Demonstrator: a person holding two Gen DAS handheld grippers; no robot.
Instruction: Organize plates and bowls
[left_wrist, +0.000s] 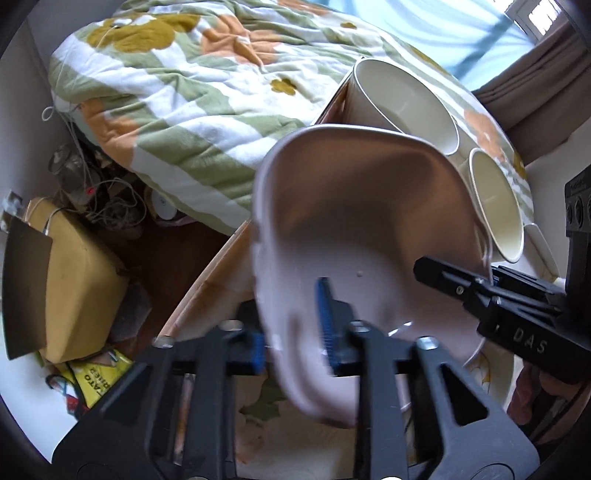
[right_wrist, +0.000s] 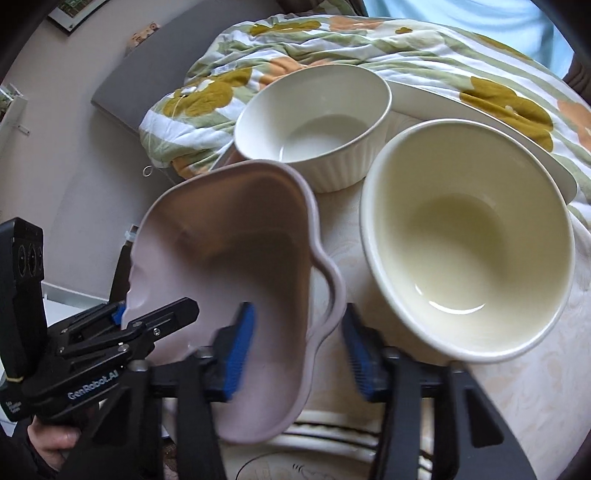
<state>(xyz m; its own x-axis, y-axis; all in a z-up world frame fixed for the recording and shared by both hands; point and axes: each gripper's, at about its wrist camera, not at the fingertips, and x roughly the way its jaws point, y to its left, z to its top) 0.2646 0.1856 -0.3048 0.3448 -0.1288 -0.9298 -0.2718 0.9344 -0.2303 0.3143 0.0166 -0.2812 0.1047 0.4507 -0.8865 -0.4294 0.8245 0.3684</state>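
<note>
A pale pink wavy-rimmed dish (left_wrist: 362, 229) is tilted and lifted over the table. My left gripper (left_wrist: 295, 339) is shut on its near rim, one blue pad inside and one outside. My right gripper (right_wrist: 299, 354) is open and straddles the dish's other rim (right_wrist: 240, 251); its fingers do not press the rim. It also shows in the left wrist view (left_wrist: 465, 284). A cream round bowl (right_wrist: 469, 243) and a white ribbed bowl (right_wrist: 314, 125) stand on the table behind. A patterned plate (right_wrist: 325, 443) lies under the dish.
A white oval platter (right_wrist: 498, 125) lies behind the bowls. A floral quilt (left_wrist: 177, 92) covers the bed past the table (right_wrist: 517, 398). A yellow box (left_wrist: 74, 280) and tangled cables (left_wrist: 110, 199) sit on the floor at left.
</note>
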